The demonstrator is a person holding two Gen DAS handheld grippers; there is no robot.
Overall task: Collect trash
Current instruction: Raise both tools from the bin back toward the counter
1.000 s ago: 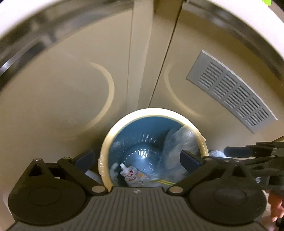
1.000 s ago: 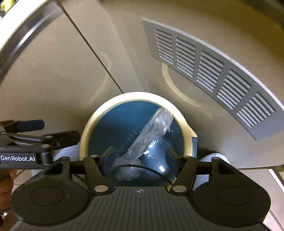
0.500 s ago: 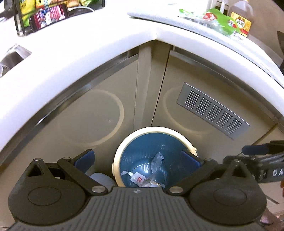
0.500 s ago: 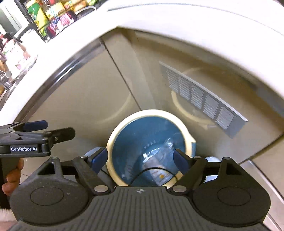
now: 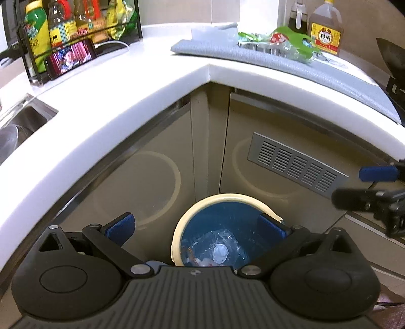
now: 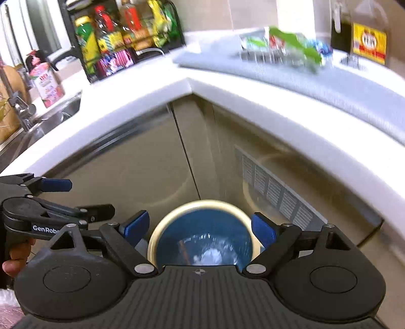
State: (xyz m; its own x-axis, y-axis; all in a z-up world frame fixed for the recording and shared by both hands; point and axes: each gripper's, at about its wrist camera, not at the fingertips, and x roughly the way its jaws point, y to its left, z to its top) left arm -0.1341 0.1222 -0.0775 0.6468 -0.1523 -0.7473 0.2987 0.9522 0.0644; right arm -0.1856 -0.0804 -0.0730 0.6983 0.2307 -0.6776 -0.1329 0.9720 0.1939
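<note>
Low in the frame, the blue bin [image 5: 222,225] already holds clear wrappers [image 5: 217,243]. Both the left claw [image 5: 196,226] and right claw [image 6: 200,225] stand apart, empty; the right one's jaws have just been opening. More trash [image 5: 276,43] waits upper right on the bench [image 5: 157,83].

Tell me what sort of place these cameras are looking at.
Most likely a home kitchen. A white corner countertop runs above beige cabinet doors, a steel sink is set into it at the left, and a rack of sauce bottles stands at the back.
</note>
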